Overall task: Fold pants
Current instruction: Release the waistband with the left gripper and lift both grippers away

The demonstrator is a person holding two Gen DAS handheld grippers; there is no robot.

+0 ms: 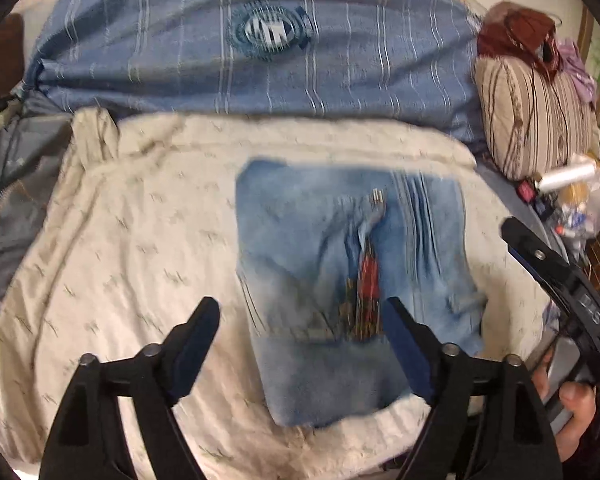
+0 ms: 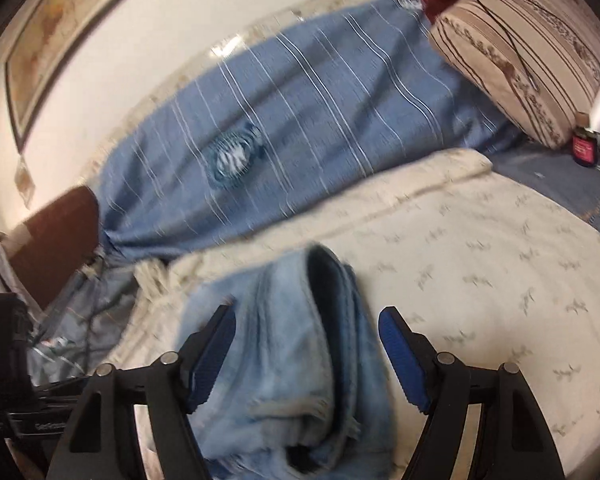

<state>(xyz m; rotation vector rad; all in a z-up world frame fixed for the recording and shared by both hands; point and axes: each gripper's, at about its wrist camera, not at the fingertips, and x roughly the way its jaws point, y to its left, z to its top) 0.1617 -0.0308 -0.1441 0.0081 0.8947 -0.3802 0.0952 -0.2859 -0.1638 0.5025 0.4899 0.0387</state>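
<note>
the folded light-blue denim pants (image 1: 352,280) lie centre frame on the cream patterned blanket (image 1: 120,260) on the bed. left tool (image 1: 300,320) and right tool (image 2: 306,328) both hover spread, empty. the right view alone shows a framed picture (image 2: 52,36) upper left; the left view shows a clear plastic bag (image 1: 584,204) of small items.

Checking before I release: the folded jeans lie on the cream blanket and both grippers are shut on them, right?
Not quite. The folded jeans do lie on the cream blanket, but both the left gripper and the right gripper are open, gripping nothing, as each wrist view shows.
</note>
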